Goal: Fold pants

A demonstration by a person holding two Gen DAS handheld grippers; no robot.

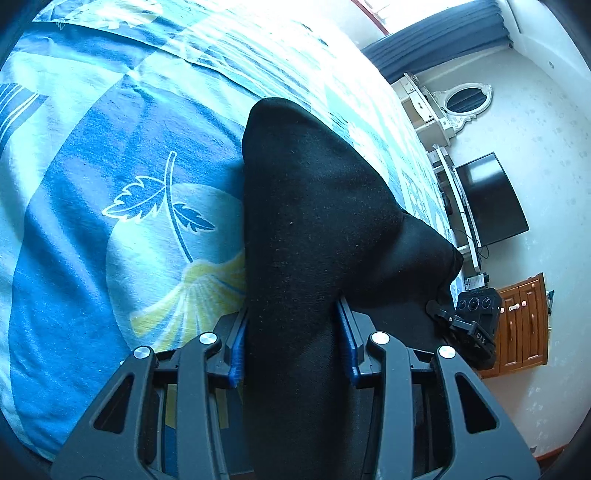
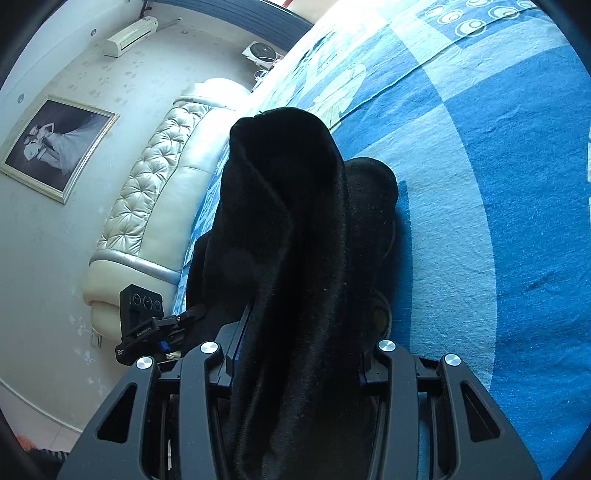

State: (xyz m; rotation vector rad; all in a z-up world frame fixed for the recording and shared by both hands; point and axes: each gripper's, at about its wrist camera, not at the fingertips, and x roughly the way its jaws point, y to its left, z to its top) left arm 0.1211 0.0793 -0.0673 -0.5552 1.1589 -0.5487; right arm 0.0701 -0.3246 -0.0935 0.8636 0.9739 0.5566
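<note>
In the left wrist view, the left gripper [image 1: 293, 347] occupied the lower centre of the frame, its jaws closed onto a thick band of the black pants [image 1: 310, 206], with the blue pads [image 1: 236, 354] pressed against the cloth on both sides. The pants rose from the jaws toward the middle of the frame and draped to the right, above the blue patterned bedspread [image 1: 110, 177]. At the right edge of the frame, just beside the cloth, part of the right gripper [image 1: 476, 321] was visible. Farther right stood a wooden cabinet [image 1: 524, 325], and above it a dark television [image 1: 491, 199] and an oval mirror [image 1: 465, 98] against the pale wall. In the right wrist view, the right gripper [image 2: 299, 350] sat at the lower centre, its jaws likewise clamped on a bunched fold of the pants [image 2: 288, 221], which stood up in the centre of the frame over the bedspread [image 2: 498, 184]. The left gripper [image 2: 147, 321] appeared at the lower left, touching the cloth. Beyond it lay a padded cream headboard [image 2: 155, 192], and at the upper left a framed picture [image 2: 55, 147] and an air conditioner [image 2: 131, 35] on the wall.
</note>
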